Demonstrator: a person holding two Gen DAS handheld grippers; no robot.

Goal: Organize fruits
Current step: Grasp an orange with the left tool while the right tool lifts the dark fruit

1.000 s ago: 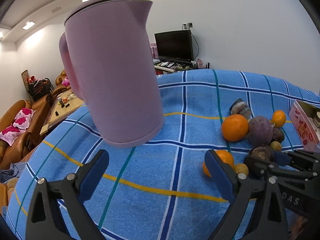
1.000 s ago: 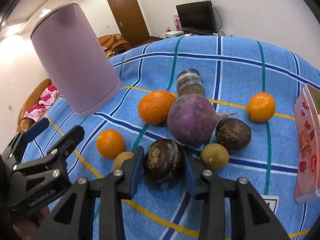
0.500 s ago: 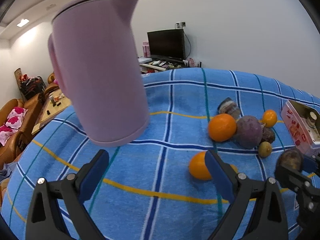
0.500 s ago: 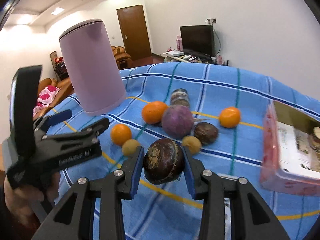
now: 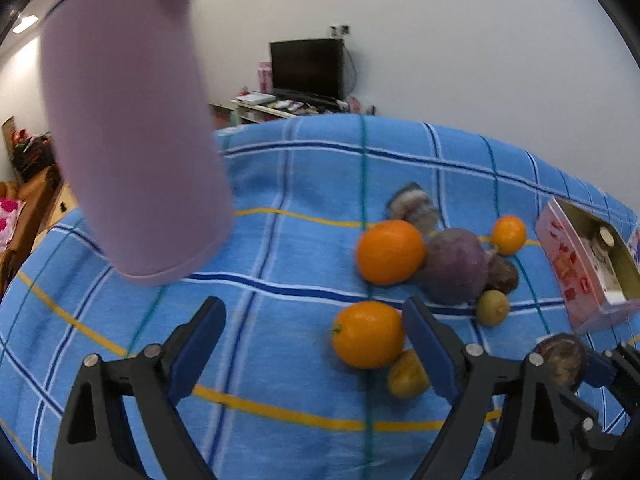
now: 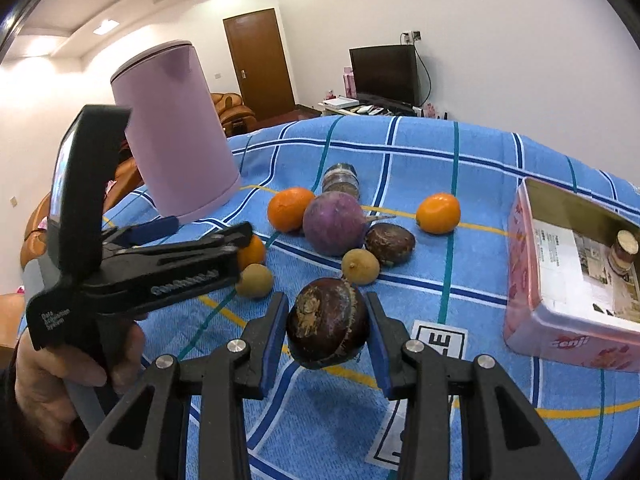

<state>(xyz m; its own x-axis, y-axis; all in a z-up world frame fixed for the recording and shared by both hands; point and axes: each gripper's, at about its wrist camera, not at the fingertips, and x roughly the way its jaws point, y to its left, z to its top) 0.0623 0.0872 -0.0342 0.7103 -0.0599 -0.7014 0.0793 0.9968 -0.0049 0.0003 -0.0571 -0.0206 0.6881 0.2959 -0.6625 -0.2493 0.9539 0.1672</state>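
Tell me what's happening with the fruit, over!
Right gripper shut on dark fruit, lifted off cloth. Left gripper closing, nothing between its jaws, an orange just ahead. Nothing in the way.

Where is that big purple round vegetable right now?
The purple vegetable sits on the blue checked cloth mid-table in the right wrist view, touching a large orange on its left, with a dark brown fruit at its lower right.
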